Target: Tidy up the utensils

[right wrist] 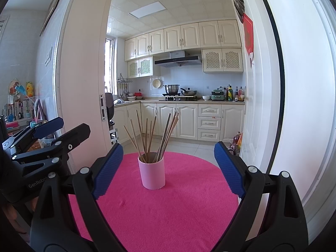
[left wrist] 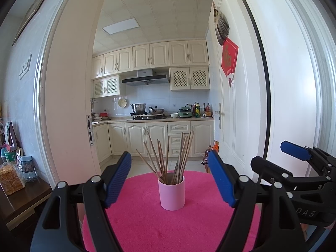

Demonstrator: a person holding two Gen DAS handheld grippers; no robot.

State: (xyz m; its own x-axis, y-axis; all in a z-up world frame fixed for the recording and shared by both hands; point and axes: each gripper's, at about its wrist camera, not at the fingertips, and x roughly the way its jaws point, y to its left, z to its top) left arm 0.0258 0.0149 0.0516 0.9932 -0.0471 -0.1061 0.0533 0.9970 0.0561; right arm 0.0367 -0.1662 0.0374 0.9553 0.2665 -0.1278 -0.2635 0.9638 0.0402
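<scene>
Both wide apart and empty, left gripper (left wrist: pixel 170 180) and right gripper (right wrist: pixel 168 169); dead ahead of each, pink cup (left wrist: pixel 171 193) of upright, splayed chopsticks (left wrist: pixel 168 159); neither clearly nearer.

Through a white door frame (left wrist: pixel 69 105), a far kitchen: cream panelled cabinets (left wrist: pixel 151 56) above and below, black range hood (left wrist: pixel 145 80), white tiled ceiling with flat light panel (left wrist: pixel 120 26), window (right wrist: pixel 110 67) at left.

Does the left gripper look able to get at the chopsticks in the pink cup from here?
Probably yes. The left gripper is open and faces the pink cup head-on; only bare pink mat lies between, and the chopsticks stand clear above the rim.
</scene>
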